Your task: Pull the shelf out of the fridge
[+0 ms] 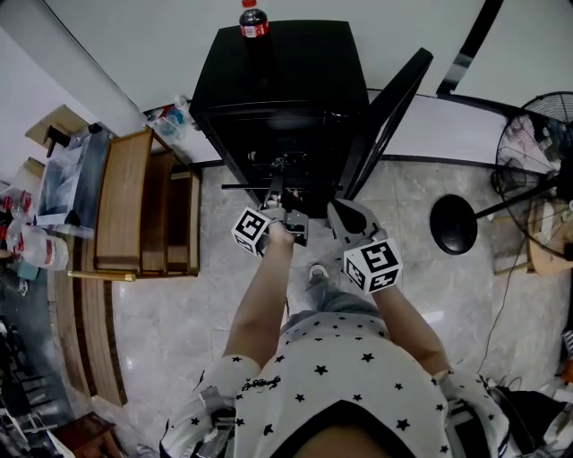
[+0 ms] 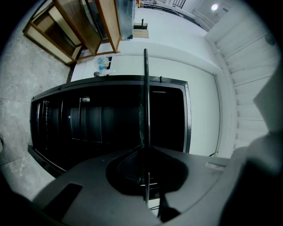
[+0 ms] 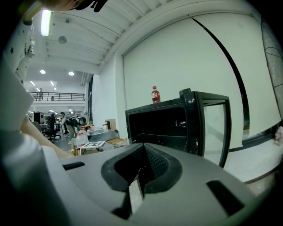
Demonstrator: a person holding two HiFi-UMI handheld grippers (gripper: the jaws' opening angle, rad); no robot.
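Observation:
A small black fridge [image 1: 277, 80] stands against the wall with its door [image 1: 385, 116] swung open to the right. Its thin glass shelf [image 1: 255, 186] juts out of the dark opening. My left gripper [image 1: 278, 199] is shut on the shelf's front edge. In the left gripper view the shelf [image 2: 145, 101] runs edge-on as a thin line into the closed jaws of that gripper [image 2: 145, 176]. My right gripper [image 1: 340, 215] hovers just right of the shelf, near the door. Its jaws [image 3: 140, 174] are shut with nothing between them and point at the fridge [image 3: 168, 123].
A cola bottle [image 1: 253, 20] stands on the fridge top. A low wooden rack [image 1: 134, 201] sits left of the fridge, with a water bottle [image 1: 175, 114] behind it. A floor fan [image 1: 537, 134] and its round base [image 1: 454, 224] stand to the right.

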